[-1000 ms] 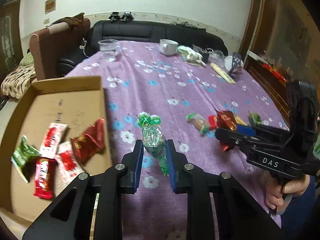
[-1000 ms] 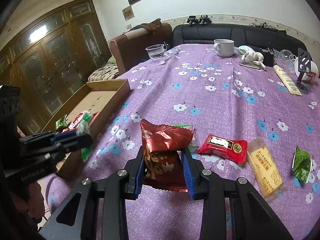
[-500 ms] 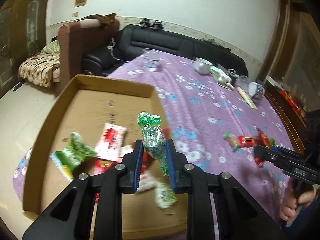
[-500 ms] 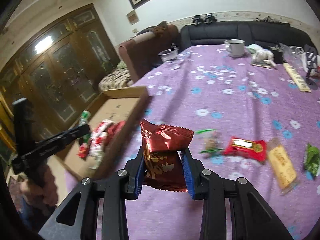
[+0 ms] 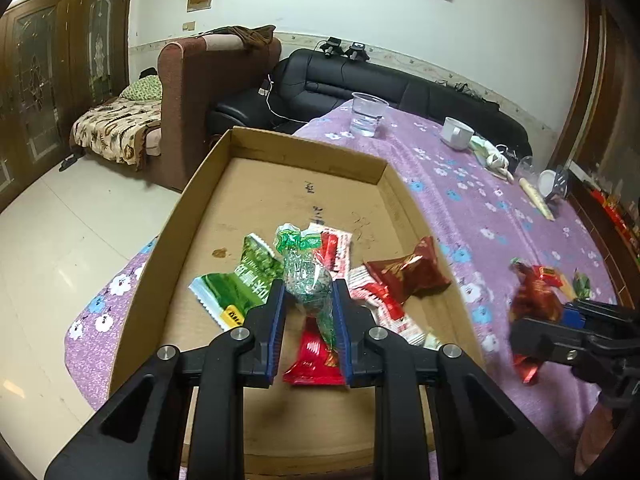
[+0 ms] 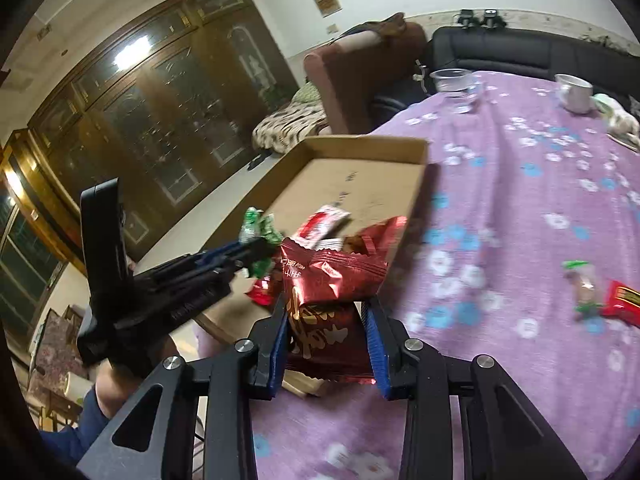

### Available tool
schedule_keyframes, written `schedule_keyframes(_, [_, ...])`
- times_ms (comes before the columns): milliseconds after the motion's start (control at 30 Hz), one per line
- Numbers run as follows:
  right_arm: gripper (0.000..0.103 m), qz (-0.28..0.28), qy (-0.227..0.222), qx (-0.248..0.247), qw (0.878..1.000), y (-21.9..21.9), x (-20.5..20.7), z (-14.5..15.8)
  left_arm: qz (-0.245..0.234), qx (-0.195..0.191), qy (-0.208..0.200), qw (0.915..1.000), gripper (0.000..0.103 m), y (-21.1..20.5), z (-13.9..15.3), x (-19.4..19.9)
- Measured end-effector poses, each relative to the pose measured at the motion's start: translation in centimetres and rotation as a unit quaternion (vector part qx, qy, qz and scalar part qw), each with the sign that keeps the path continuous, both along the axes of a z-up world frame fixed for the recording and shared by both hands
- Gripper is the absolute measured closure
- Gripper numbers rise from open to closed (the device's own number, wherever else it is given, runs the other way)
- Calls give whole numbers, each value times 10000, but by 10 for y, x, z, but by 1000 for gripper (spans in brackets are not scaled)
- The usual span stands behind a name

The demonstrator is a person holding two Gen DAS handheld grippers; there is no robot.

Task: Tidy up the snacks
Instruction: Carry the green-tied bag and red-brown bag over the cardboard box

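My left gripper [image 5: 308, 304] is shut on a clear green-patterned snack bag [image 5: 306, 276] and holds it over the cardboard box [image 5: 280, 184], above several snack packets inside: a green one [image 5: 236, 284], red-and-white ones [image 5: 384, 308] and a dark red one [image 5: 408, 272]. My right gripper [image 6: 326, 316] is shut on a dark red foil snack packet [image 6: 324, 280] and holds it above the purple cloth just right of the box [image 6: 360, 168]. The left gripper also shows in the right wrist view [image 6: 256, 248], over the box.
The table has a purple flowered cloth [image 5: 480, 200]. On it lie loose snacks [image 6: 600, 292], a plastic cup [image 5: 368, 114], a white mug [image 5: 456, 132] and clutter at the far end. A brown armchair [image 5: 200, 88] and a black sofa [image 5: 360, 76] stand behind.
Both grippers have moved left with their snacks. The left one went from above the cloth to over the box. The right one came up next to the box's right wall.
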State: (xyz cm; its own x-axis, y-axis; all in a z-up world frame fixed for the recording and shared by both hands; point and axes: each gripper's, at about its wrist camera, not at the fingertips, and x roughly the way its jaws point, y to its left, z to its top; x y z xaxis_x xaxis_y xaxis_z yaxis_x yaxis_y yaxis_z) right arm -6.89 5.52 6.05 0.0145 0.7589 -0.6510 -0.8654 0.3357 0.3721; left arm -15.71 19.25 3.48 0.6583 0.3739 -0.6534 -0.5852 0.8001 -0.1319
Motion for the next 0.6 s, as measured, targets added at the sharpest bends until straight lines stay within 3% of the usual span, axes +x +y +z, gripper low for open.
schedule_keyframes(300, [68,45,26,-241,9997,42,-7,-27,14,428,94,9990,83,-1,-5,-4])
schedule_keyframes(600, [68,260,-342,-183,9989,43,-26,-39,-9,651,118,9978,83,0,-10,-2])
